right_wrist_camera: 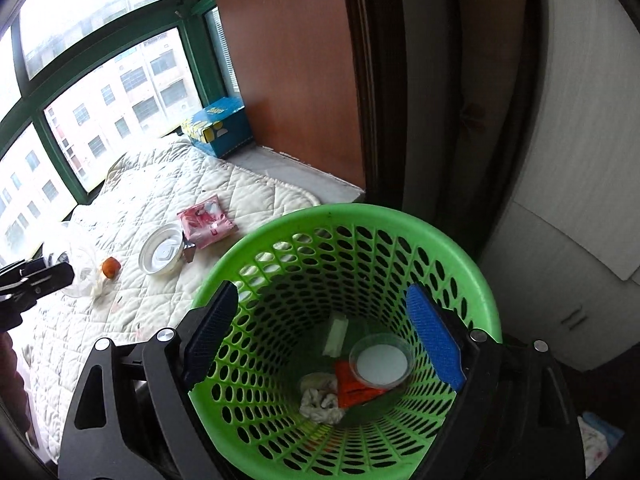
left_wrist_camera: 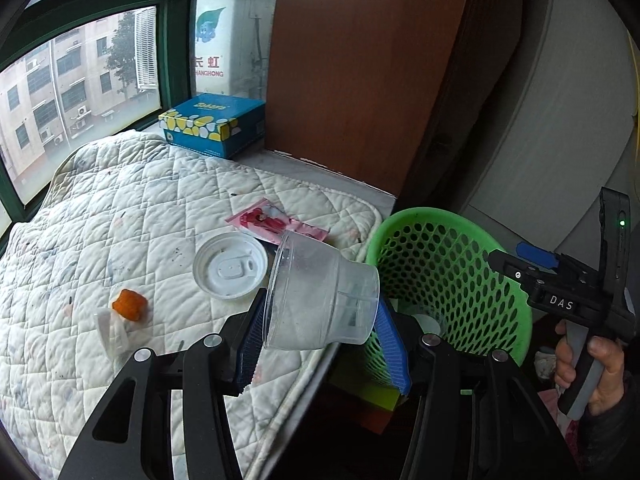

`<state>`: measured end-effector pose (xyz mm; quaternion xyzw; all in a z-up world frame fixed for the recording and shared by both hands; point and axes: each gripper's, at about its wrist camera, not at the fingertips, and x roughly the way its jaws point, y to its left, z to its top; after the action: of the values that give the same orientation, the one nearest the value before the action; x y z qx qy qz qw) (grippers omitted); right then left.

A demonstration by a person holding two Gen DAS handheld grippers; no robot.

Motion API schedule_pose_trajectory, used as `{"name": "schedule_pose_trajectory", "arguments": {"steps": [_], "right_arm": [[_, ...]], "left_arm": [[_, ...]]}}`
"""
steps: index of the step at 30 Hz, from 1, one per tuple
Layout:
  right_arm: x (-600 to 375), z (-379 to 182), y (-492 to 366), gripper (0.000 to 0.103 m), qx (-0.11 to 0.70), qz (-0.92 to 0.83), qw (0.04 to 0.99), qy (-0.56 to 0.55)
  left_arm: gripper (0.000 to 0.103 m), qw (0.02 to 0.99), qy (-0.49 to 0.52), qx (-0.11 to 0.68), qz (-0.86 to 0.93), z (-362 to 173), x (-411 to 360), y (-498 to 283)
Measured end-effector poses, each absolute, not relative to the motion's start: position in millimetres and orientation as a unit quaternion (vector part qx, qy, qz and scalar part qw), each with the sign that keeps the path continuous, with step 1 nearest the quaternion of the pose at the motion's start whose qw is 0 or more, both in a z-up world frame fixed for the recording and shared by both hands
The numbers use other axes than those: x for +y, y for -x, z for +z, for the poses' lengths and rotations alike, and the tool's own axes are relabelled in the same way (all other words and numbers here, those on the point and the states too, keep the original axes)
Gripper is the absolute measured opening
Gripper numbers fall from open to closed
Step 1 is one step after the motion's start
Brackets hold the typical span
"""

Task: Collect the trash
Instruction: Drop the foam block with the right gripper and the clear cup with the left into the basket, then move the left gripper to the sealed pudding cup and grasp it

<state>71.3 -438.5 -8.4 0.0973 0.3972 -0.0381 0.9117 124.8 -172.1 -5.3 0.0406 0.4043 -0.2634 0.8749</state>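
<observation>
My left gripper [left_wrist_camera: 320, 340] is shut on a clear plastic cup [left_wrist_camera: 320, 292], held tilted above the quilt's edge, just left of the green mesh basket [left_wrist_camera: 448, 240]. On the quilt lie a white cup lid [left_wrist_camera: 230, 266], a pink wrapper [left_wrist_camera: 276, 224], an orange scrap [left_wrist_camera: 129, 305] and a white wrapper piece [left_wrist_camera: 110, 332]. My right gripper [right_wrist_camera: 324, 332] is open over the basket [right_wrist_camera: 452, 248], which holds a small clear cup [right_wrist_camera: 382, 362], an orange wrapper [right_wrist_camera: 352, 388], a crumpled tissue [right_wrist_camera: 320, 398] and a pale strip [right_wrist_camera: 336, 334]. The right gripper also shows in the left wrist view [left_wrist_camera: 532, 268].
A white quilt [left_wrist_camera: 120, 208] covers the window ledge. A blue tissue box [left_wrist_camera: 214, 124] stands at the back by the green-framed window. A brown wooden panel [left_wrist_camera: 360, 72] rises behind the ledge. A white cabinet [right_wrist_camera: 580, 160] stands to the right.
</observation>
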Motion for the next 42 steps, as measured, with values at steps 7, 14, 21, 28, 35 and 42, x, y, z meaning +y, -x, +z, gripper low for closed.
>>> {"name": "schedule_pose_trajectory", "arguments": {"steps": [7,14,21,28,35,42], "right_arm": [[-454.3,-3.4,-58.2,0.086,0.392,-0.049,0.913,-0.101],[-470.5,-1.4,-46.9,0.086,0.386,-0.059,0.914,-0.111],[-484.0,-4.7,-41.6,0.086,0.384,-0.069,0.912,-0.125],[-493.5,-6.8,-36.6,0.086,0.383,-0.08,0.91,-0.135],[-487.0,-7.9,-39.2,0.086,0.384,-0.072,0.91,-0.137],[-467.8,-7.3,-48.3,0.086,0.387,-0.052,0.911,-0.131]], "left_arm": [[0.05,0.859,-0.061,0.416,-0.292,-13.1,-217.8,-123.9],[0.051,0.845,-0.079,0.43,-0.31,-21.4,-257.2,-127.8],[0.051,0.834,-0.104,0.432,-0.327,-29.0,-291.8,-124.7],[0.069,0.829,-0.105,0.435,-0.334,-35.2,-305.1,-122.8],[0.072,0.838,-0.095,0.434,-0.317,-34.5,-283.5,-124.3],[0.073,0.857,-0.081,0.427,-0.276,-32.0,-238.4,-127.8]]}}
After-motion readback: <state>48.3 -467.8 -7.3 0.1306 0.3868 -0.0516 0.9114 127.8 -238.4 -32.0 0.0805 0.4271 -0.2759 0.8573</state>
